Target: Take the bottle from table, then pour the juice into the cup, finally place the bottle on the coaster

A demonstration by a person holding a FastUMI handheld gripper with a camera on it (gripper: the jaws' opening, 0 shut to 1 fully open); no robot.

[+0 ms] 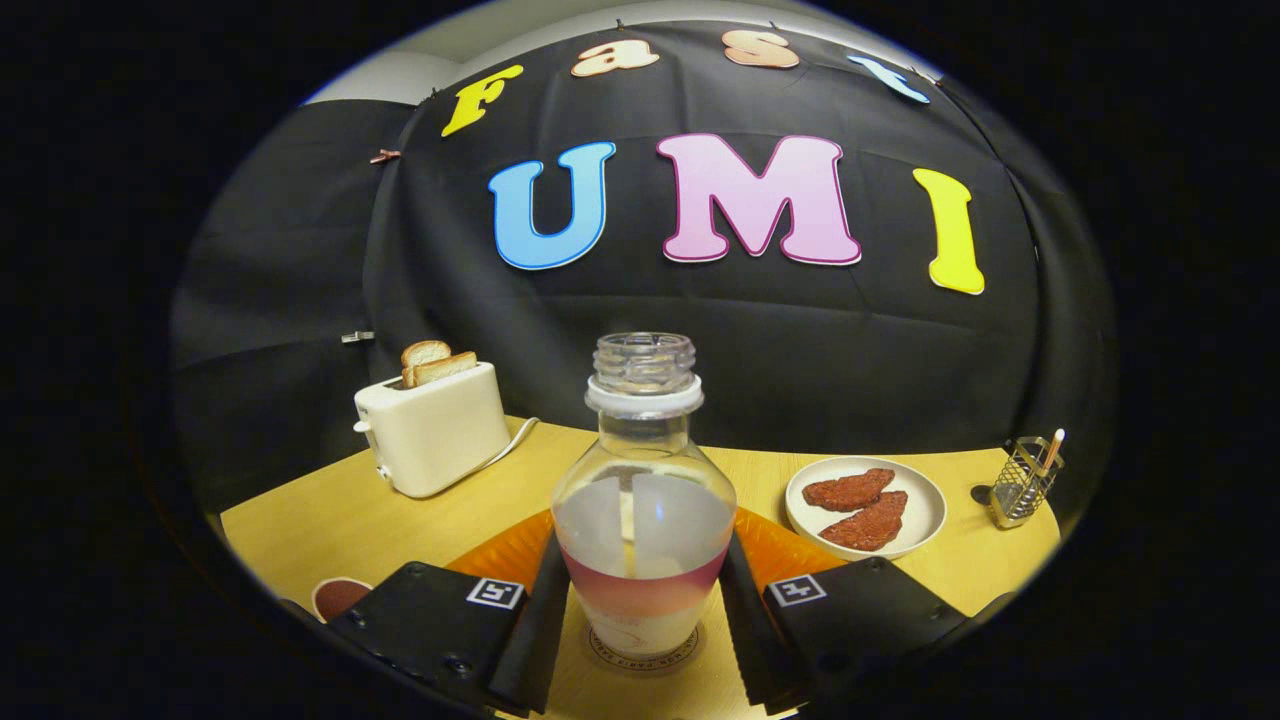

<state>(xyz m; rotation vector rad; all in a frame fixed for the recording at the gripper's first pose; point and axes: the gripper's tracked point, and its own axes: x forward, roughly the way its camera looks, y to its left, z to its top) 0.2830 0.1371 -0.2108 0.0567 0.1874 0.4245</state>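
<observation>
A clear bottle (643,520) with no cap stands upright between my two fingers, holding a little pale and pink juice. Its base rests on a round coaster (640,655) on the wooden table (320,520). My gripper (642,610) is shut on the bottle, and both black fingers (540,620) touch its widest part. A cup (338,596) with a reddish inside sits to the left, beside the left finger's mount.
An orange mat (505,552) lies under and behind the bottle. A white toaster (432,428) with bread in its slots stands at the back left. At the right are a plate (920,515) with two brown patties and a wire holder (1022,482).
</observation>
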